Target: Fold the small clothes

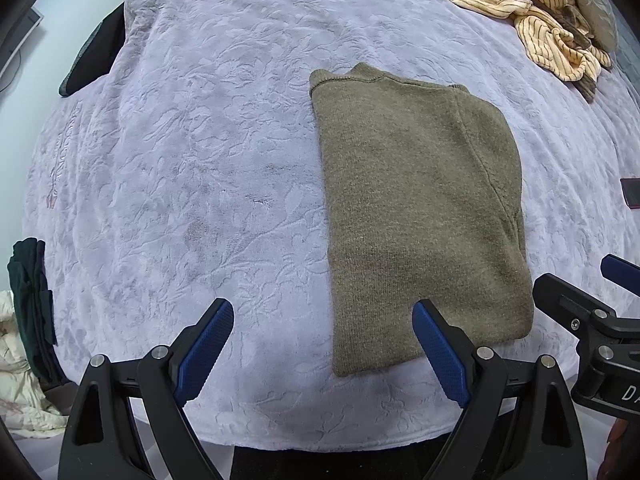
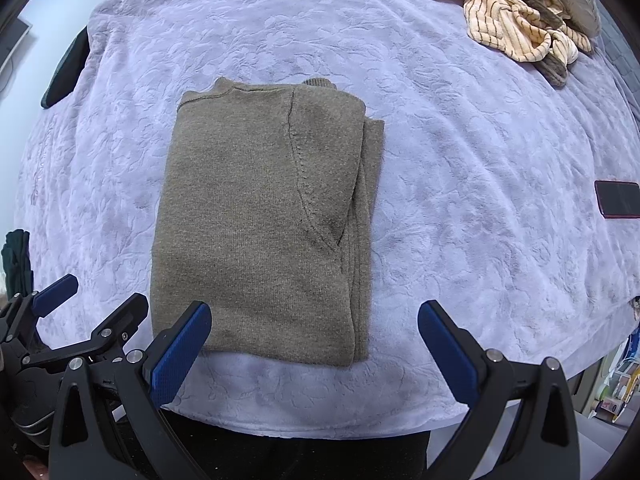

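Observation:
An olive-brown knit sweater lies folded into a long rectangle on the lavender embossed blanket, collar at the far end; it also shows in the right wrist view. My left gripper is open and empty, hovering over the sweater's near left corner. My right gripper is open and empty over the sweater's near edge. Each gripper shows in the other's view: the right gripper at the right edge, the left gripper at the lower left.
A heap of cream striped clothes lies at the far right corner. A phone lies on the blanket at the right. Dark garments hang at the left edge, and a dark item lies far left. The blanket's front edge is just below the grippers.

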